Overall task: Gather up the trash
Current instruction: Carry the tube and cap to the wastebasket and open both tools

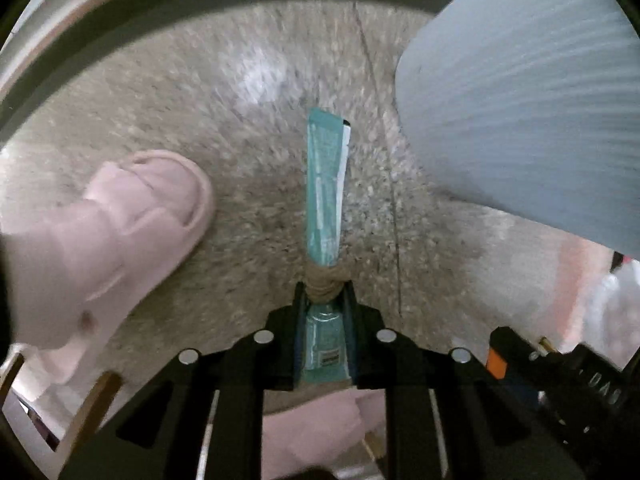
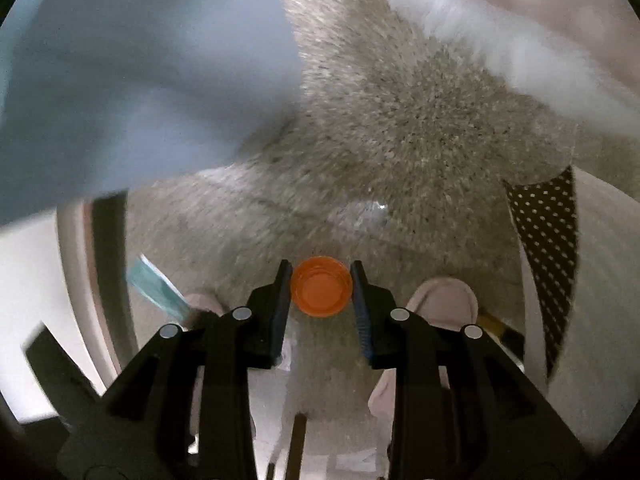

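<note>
My left gripper (image 1: 325, 292) is shut on a long teal sachet wrapper (image 1: 325, 184) that sticks forward between the fingers, above the speckled grey floor (image 1: 200, 100). The wrapper also shows at the lower left of the right wrist view (image 2: 158, 286). My right gripper (image 2: 321, 274) is shut on a small orange bottle cap (image 2: 321, 288), held open side up between the fingertips. A pale blue ribbed bin (image 1: 528, 92) stands at the upper right of the left wrist view and at the upper left of the right wrist view (image 2: 140, 72).
A pink slipper on a foot (image 1: 120, 232) is at the left, and another slipper (image 2: 442, 300) sits behind the right fingers. White fluffy fabric (image 2: 480, 44) and a black dotted cloth (image 2: 548, 248) lie to the right. A dark curved threshold (image 1: 120, 32) borders the floor.
</note>
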A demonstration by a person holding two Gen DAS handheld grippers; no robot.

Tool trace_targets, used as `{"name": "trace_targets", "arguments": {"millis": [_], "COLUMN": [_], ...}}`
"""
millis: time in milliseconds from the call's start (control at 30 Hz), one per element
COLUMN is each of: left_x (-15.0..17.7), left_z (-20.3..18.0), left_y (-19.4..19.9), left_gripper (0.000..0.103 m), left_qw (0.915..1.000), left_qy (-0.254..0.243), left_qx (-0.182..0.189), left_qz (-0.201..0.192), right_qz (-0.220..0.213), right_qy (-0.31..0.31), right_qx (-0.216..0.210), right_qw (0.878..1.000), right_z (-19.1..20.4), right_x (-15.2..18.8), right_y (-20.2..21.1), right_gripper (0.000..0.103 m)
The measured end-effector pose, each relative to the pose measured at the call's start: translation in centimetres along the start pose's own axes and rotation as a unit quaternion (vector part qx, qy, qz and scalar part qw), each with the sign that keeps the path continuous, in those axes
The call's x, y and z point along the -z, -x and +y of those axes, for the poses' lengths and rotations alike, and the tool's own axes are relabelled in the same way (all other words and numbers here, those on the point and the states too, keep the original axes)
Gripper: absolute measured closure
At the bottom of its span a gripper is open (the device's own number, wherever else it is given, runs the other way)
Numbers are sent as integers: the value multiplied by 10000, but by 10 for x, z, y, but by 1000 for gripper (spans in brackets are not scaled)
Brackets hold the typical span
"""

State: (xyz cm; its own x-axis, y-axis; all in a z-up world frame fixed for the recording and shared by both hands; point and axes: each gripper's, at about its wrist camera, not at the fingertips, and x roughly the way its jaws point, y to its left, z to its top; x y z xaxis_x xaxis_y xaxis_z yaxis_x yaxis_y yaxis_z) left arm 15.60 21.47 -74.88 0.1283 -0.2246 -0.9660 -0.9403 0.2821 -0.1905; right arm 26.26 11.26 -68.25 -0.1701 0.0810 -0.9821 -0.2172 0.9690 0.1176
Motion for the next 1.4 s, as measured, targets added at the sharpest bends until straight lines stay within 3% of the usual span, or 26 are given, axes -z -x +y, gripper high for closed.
{"name": "trace_targets", "arguments": {"millis": [333, 567, 767, 900, 1167, 1233, 1300, 1400], "left_x": [-9, -9, -13, -15, -14, -15, -16, -14], "left_z": [1, -18, -66, -111, -166, -171, -174, -177], "left_y": [143, 235, 297, 330, 376, 384, 393, 401], "left_gripper": [87, 87, 87, 87, 84, 71, 28, 28], "left_qw": [9921, 9815, 9551, 9200, 8776, 8725, 8679, 8624], "left_qy": [-927, -1289, -2248, -3276, -4034, -4065, -4037, -4087], "left_qx": [177, 837, 1208, 876, 729, 723, 688, 644], "left_qz": [-831, -1142, -1508, -1965, -2484, -2612, -2811, -2917], "right_qz": [-1155, -1995, -2520, -2686, -2848, -2884, -2909, -2948], "right_qy": [972, 1277, 1294, 1120, 985, 947, 912, 905], "right_qx": [-159, -399, -503, -584, -683, -702, -736, -757], "right_qw": [9884, 9707, 9577, 9549, 9511, 9502, 9496, 9483], "right_z": [36, 53, 57, 50, 42, 39, 37, 36], "right_x": [54, 47, 22, 10, -2, -3, -4, -3], "right_y": [108, 178, 240, 266, 301, 306, 309, 314], "right_gripper": [74, 74, 74, 74, 74, 74, 74, 74]}}
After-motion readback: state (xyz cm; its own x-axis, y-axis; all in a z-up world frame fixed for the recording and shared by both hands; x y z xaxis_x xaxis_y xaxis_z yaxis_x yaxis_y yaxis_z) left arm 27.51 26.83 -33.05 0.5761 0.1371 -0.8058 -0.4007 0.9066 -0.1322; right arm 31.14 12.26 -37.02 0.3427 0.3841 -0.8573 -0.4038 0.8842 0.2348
